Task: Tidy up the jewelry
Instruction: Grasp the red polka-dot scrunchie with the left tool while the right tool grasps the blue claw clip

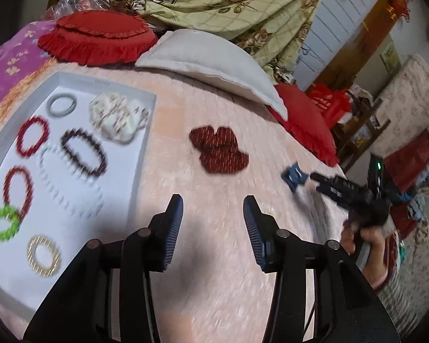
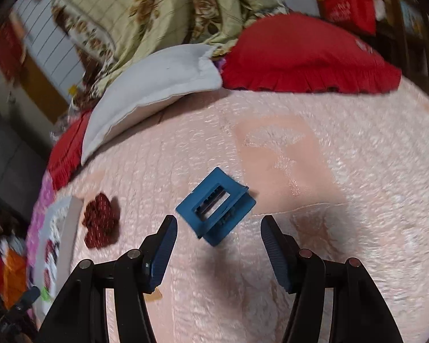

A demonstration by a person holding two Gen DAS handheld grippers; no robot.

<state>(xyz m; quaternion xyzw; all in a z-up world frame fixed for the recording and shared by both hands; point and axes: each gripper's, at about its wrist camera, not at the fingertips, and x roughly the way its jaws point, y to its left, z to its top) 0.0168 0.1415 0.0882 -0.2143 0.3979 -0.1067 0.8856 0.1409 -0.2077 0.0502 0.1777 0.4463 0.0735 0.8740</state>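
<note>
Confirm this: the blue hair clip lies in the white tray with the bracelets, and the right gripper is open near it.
Wrong place. The blue hair clip lies on the pink bedspread, outside the white tray, as the right wrist view shows. The right gripper is open near it.

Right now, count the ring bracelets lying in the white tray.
7: grey at the back, red, dark brown, pearl-white, dark red, green, gold nearest. None seem hidden.

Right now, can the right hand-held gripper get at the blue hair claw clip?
Probably yes. The right hand-held gripper is open, and the blue hair claw clip lies alone on the pink bedspread just ahead of its fingertips, with nothing between.
</note>
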